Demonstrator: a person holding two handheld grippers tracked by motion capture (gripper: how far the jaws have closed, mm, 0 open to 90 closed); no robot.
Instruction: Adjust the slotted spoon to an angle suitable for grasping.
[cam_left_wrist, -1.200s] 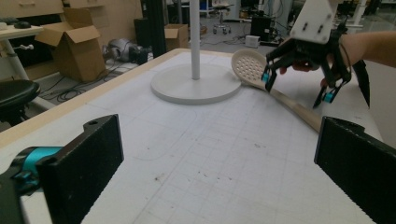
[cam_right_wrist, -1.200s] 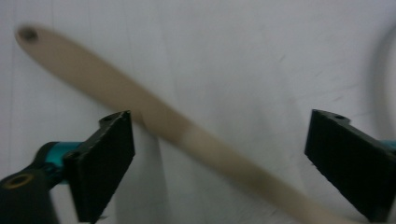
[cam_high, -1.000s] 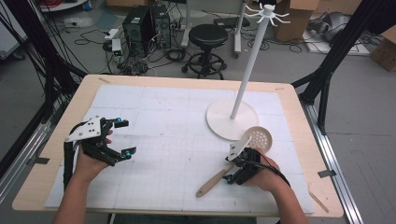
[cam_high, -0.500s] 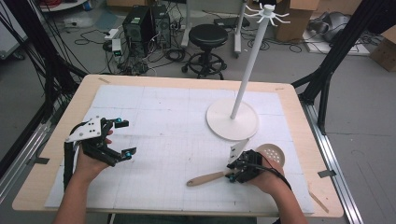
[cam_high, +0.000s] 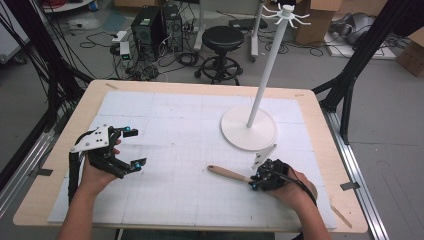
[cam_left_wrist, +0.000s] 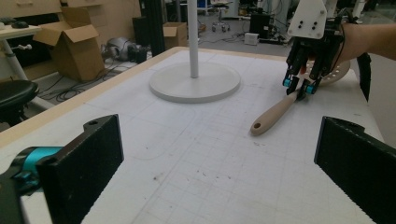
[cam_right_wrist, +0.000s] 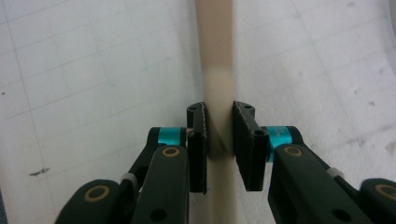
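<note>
Black jaws of the right gripper (cam_right_wrist: 219, 140) have just closed and pinch the spoon (cam_high: 227, 173) by its wooden handle, hand low over the table (cam_high: 175, 125). Left gripper (cam_high: 129, 148) rests wide open, empty.

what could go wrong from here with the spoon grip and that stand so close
1. The right gripper, whose jaws have just been closing, clamps the slotted spoon on its slim handle; the long wooden end sticks out sideways, so the spoon may pivot or slip when lifted.
2. The white hook stand sits just beyond that gripper; swinging the spoon up could knock its pole or base.
3. The left gripper rests open, far across the table, so it likely can't steady a slip quickly.
</note>
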